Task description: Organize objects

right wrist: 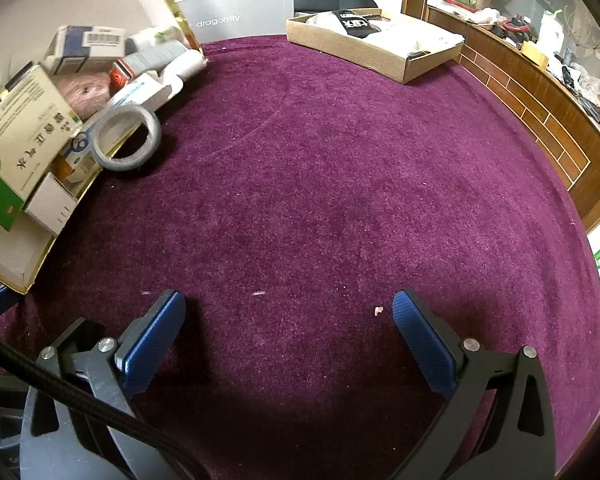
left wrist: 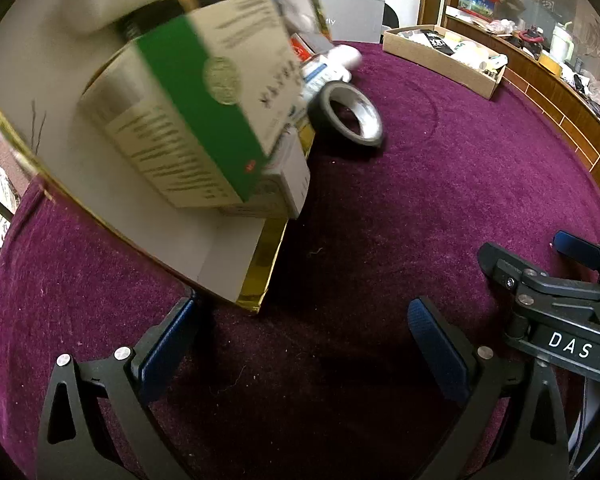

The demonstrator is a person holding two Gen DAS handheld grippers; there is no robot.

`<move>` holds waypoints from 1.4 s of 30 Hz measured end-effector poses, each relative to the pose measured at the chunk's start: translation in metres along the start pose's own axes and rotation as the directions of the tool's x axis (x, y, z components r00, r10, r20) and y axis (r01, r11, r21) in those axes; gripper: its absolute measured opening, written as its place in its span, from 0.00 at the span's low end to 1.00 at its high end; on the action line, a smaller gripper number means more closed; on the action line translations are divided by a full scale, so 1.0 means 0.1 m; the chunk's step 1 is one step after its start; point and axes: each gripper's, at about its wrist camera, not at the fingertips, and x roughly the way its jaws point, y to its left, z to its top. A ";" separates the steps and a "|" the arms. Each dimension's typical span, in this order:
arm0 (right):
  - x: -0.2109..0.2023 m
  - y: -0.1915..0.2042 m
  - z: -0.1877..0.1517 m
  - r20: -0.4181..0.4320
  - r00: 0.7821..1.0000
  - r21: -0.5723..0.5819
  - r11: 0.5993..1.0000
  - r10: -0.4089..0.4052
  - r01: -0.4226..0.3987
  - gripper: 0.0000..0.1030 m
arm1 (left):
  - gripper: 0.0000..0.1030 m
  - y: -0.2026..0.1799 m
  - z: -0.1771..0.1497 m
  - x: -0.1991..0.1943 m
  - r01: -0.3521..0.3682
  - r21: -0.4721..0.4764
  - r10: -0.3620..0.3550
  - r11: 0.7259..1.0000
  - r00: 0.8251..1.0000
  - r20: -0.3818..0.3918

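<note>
My left gripper [left wrist: 304,344] stands wide open with nothing between its blue pads; my right gripper [right wrist: 288,328] is just as wide and just as empty, both tilted down at bare purple carpet [right wrist: 340,200]; in the left view the right gripper's body sits low at the right edge, so the two hang side by side. The things to organize lie ahead and to the left of both pairs of fingers, piled in a gold-edged box lid [left wrist: 256,276] whose near corner sits just beyond my left finger; so the left hand is the nearer one, and I judge it the natural one to reach first. On top lies a green and cream carton [left wrist: 188,112], blurred, its long axis running from near left to far right; under it a white box [left wrist: 288,176]. At the lid's right edge a roll of grey tape [right wrist: 126,140] stands on its rim, partly on the carpet, and would be in the way of a sideways reach from the right. Farther along lie small boxes and a white tube; far off, by the wooden wall, sits a shallow cardboard tray [right wrist: 364,54], well apart from everything.
</note>
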 end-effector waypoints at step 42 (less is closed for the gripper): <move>0.01 -0.02 -0.01 -0.001 1.000 0.000 1.000 0.000 0.000 1.00 | 0.99 0.00 0.00 -0.04 0.001 0.001 -0.001 1.000 1.000 0.001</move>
